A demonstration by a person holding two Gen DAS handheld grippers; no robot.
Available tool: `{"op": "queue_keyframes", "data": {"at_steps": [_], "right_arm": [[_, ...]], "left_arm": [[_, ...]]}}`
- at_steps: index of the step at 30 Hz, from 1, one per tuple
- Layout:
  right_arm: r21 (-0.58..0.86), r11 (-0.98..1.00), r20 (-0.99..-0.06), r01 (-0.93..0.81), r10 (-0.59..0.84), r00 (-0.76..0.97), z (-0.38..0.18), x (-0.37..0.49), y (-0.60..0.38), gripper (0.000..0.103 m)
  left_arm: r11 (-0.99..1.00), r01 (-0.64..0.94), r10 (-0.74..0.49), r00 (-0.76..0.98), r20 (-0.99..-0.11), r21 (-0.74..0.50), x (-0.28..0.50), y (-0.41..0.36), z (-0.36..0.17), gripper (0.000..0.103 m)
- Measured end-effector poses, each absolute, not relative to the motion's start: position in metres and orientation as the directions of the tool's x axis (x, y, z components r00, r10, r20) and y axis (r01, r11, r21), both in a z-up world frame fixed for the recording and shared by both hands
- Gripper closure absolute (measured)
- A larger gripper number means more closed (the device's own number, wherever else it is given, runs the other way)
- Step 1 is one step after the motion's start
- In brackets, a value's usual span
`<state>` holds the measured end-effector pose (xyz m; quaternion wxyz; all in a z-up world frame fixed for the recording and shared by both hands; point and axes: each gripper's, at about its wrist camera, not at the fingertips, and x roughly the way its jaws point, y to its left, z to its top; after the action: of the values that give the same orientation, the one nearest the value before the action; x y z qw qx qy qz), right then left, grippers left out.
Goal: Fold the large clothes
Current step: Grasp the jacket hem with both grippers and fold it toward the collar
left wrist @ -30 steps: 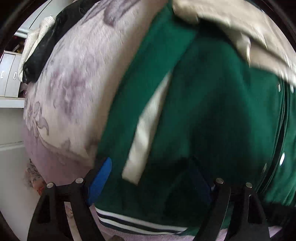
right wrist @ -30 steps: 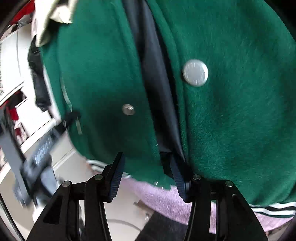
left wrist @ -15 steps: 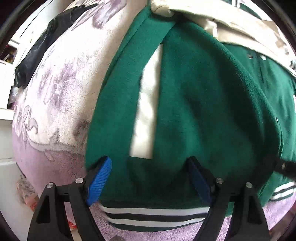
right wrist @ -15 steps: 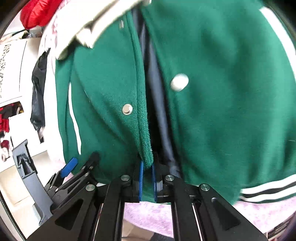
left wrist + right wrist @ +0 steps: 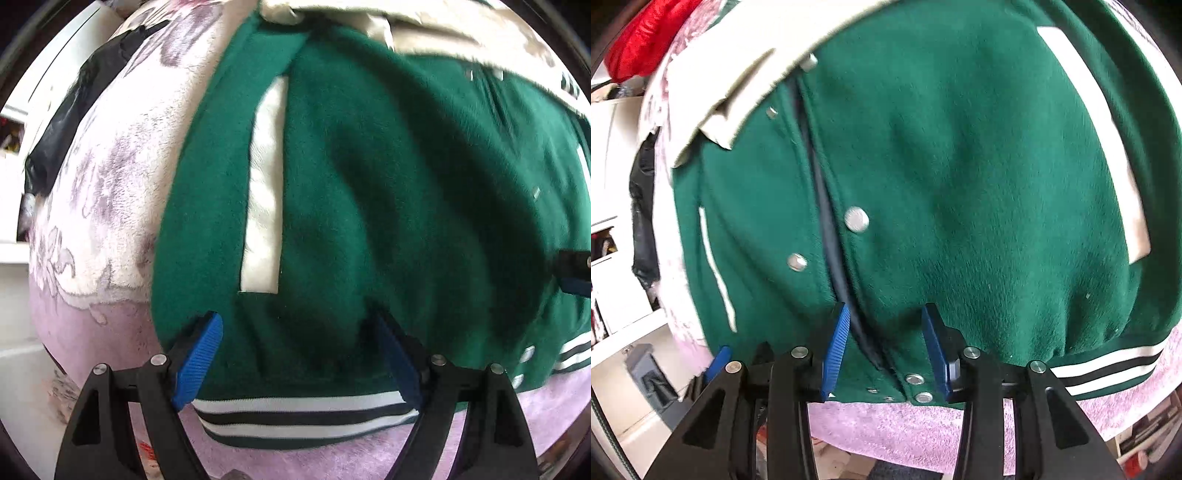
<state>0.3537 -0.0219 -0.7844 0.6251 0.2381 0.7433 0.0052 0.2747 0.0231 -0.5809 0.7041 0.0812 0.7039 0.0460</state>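
**Desk:** Where is the garment?

**Photographer:** Spread flat, front side up, on a pink floral blanket (image 5: 110, 206), the green varsity jacket (image 5: 388, 192) with its striped hem (image 5: 295, 417) along the blanket's near edge. Cream collar (image 5: 746, 74) lying toward the far edge. White pocket trim (image 5: 264, 192) running up the left front panel.

**Desk:** Left claw?

**Photographer:** Left gripper (image 5: 295, 354) spread wide, blue pads (image 5: 199, 358) standing apart just above the striped hem, over the left panel below the pocket trim. Nothing pinched between them, as far as can be told.

**Desk:** And the right one?

**Photographer:** Right gripper (image 5: 886, 347) also parted, fingers straddling the open front placket just above the hem. Dark lining (image 5: 831, 236) showing in the gap between the two panels. Silver snaps (image 5: 857, 219) lined up beside the opening, more along the hem's bottom edge. No cloth gripped.

**Desk:** Anything else in shot?

**Photographer:** A black garment (image 5: 62, 136) draped at the blanket's far-left edge. Something red (image 5: 646, 37) bunched past the far-left corner in the right-wrist view. White cabinets (image 5: 613, 288) off the left side.
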Motion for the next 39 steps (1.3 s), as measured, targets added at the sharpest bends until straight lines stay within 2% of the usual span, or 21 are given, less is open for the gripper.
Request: {"op": "queue_keyframes", "data": {"at_steps": [2, 3, 6, 8, 11, 16, 18, 22, 25, 26, 30, 35, 39], "right_arm": [[0.279, 0.889, -0.916, 0.364, 0.360, -0.176, -0.810, 0.340, -0.025, 0.060], [0.303, 0.858, -0.894, 0.414, 0.406, -0.188, -0.818, 0.332, -0.031, 0.060], [0.326, 0.838, -0.888, 0.437, 0.430, -0.162, -0.793, 0.328, -0.048, 0.060], [0.329, 0.832, -0.919, 0.446, 0.391, -0.051, -0.750, 0.327, -0.080, 0.060], [0.233, 0.848, -0.965, 0.477, 0.261, 0.009, -0.710, 0.322, -0.137, 0.060], [0.172, 0.831, -0.976, 0.530, 0.216, -0.022, -0.718, 0.329, -0.207, 0.060], [0.156, 0.833, -0.981, 0.530, 0.193, -0.014, -0.724, 0.340, -0.219, 0.060], [0.147, 0.821, -0.986, 0.552, 0.168, 0.012, -0.737, 0.377, -0.227, 0.060], [0.128, 0.832, -0.989, 0.540, 0.144, 0.013, -0.744, 0.406, -0.230, 0.060], [0.107, 0.845, -0.992, 0.525, 0.124, 0.001, -0.746, 0.412, -0.230, 0.060], [0.066, 0.879, -0.996, 0.472, 0.089, -0.027, -0.758, 0.432, -0.227, 0.060], [0.107, 0.851, -0.990, 0.513, 0.137, -0.021, -0.755, 0.438, -0.229, 0.060], [0.210, 0.812, -0.974, 0.545, 0.224, 0.041, -0.732, 0.445, -0.256, 0.060]], "left_arm": [[0.977, 0.085, 0.198, 0.000, -0.980, 0.198, 0.269, 0.015, -0.598, 0.019], [0.975, 0.096, 0.200, 0.002, -0.980, 0.200, 0.268, 0.015, -0.601, 0.019], [0.978, 0.101, 0.185, -0.002, -0.983, 0.184, 0.271, 0.014, -0.591, 0.019], [0.984, 0.075, 0.158, 0.030, -0.987, 0.159, 0.273, 0.019, -0.573, 0.019], [0.984, 0.042, 0.167, 0.090, -0.982, 0.171, 0.276, 0.026, -0.549, 0.019], [0.975, -0.080, 0.214, 0.112, -0.970, 0.206, 0.318, 0.059, -0.537, 0.019], [0.962, -0.083, 0.270, 0.140, -0.953, 0.260, 0.347, 0.061, -0.541, 0.019], [0.908, -0.045, 0.417, 0.160, -0.895, 0.416, 0.424, 0.050, -0.585, 0.019], [0.866, -0.062, 0.499, 0.141, -0.855, 0.495, 0.453, 0.072, -0.602, 0.015], [0.873, -0.101, 0.487, 0.122, -0.865, 0.477, 0.458, 0.088, -0.600, 0.010], [0.886, -0.190, 0.444, 0.087, -0.892, 0.422, 0.453, 0.134, -0.591, 0.001], [0.883, -0.164, 0.458, 0.094, -0.884, 0.440, 0.452, 0.143, -0.600, 0.000], [0.869, -0.083, 0.493, 0.216, -0.843, 0.487, 0.465, 0.107, -0.578, 0.000]]}}
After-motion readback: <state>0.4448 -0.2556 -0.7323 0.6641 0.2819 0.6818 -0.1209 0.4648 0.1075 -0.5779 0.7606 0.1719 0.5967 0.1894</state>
